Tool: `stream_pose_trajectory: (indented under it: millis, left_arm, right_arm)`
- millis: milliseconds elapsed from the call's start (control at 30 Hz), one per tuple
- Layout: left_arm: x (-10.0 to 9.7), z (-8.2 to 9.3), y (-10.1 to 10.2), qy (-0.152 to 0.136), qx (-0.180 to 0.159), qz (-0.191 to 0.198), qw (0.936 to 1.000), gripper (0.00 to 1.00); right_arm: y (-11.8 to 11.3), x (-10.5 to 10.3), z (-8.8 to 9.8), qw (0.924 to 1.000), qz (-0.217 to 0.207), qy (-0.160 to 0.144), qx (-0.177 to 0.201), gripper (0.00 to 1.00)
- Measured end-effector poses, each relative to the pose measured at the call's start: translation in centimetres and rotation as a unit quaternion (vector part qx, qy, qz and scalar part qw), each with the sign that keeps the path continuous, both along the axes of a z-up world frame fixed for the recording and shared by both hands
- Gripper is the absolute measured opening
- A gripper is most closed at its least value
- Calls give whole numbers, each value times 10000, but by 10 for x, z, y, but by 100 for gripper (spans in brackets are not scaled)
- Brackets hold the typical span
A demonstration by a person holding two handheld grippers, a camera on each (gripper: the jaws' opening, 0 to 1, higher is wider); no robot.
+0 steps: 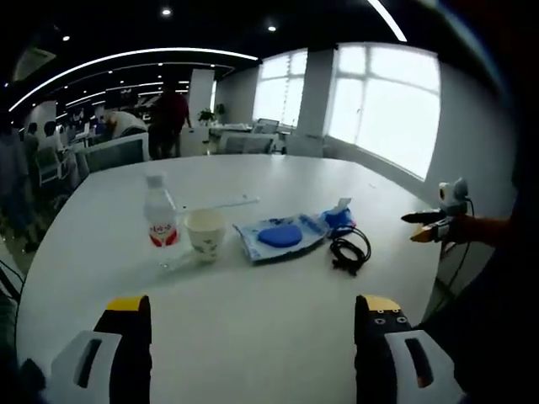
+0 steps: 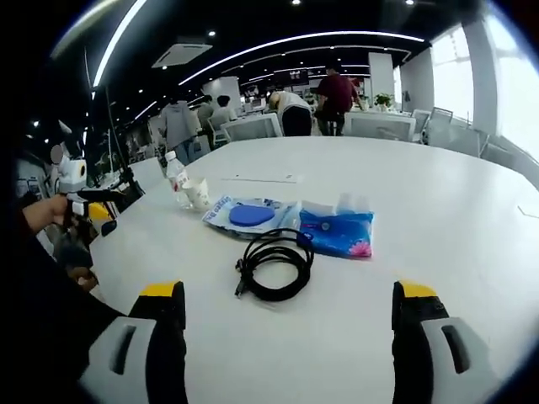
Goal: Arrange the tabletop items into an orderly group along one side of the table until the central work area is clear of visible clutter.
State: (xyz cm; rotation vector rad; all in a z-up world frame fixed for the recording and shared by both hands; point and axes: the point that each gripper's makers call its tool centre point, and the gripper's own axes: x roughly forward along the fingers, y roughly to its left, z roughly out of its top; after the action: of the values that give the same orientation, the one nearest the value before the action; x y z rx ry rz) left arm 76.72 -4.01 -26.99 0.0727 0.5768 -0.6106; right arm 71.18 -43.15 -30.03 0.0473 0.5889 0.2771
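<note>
In the left gripper view we see our left gripper (image 1: 253, 337) low over the white table (image 1: 253, 353), jaws spread wide w/ nothing between them. Going left to right across the tabletop: a clear water bottle (image 1: 160, 220) w/ red label stands upright, a paper cup (image 1: 205, 233) just beside it on its right, also upright. Behind the cup a thin white strip (image 1: 227, 203) lies flat. Next comes a clear pouch w/ a blue item inside (image 1: 280, 236), then a blue tissue pack (image 1: 338, 218) touching the pouch's right end, and a coiled black cable (image 1: 350, 250) just in front of the pack. At the far right edge the right gripper (image 1: 431, 227) comes in, held off the table edge; from here we can't tell its jaw gap.

In the right gripper view our right gripper (image 2: 286, 337) has its jaws wide apart, empty, above the table. At far left the left gripper (image 2: 101, 202) shows in a hand (image 2: 42, 215). Then bottle (image 2: 175, 175) and cup (image 2: 199, 194) close together, the pouch (image 2: 247, 214), the cable (image 2: 274, 263) nearest us, the tissue pack (image 2: 337, 229) to its right. All items sit mid-table in a loose row. People (image 2: 337, 99) stand at desks in the bkgd.
</note>
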Motion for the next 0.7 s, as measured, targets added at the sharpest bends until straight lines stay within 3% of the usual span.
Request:
stream_pose_trajectory:
  millis: [333,700]
  left_arm:
    - [3,-1,13,-40,-103,222,9997,100]
    - [1,-2,9,-11,-117,170,9998,100]
  right_arm:
    - [2,7,4,10000,65,17,44,99]
    - [5,8,2,10000,81,45,-4,98]
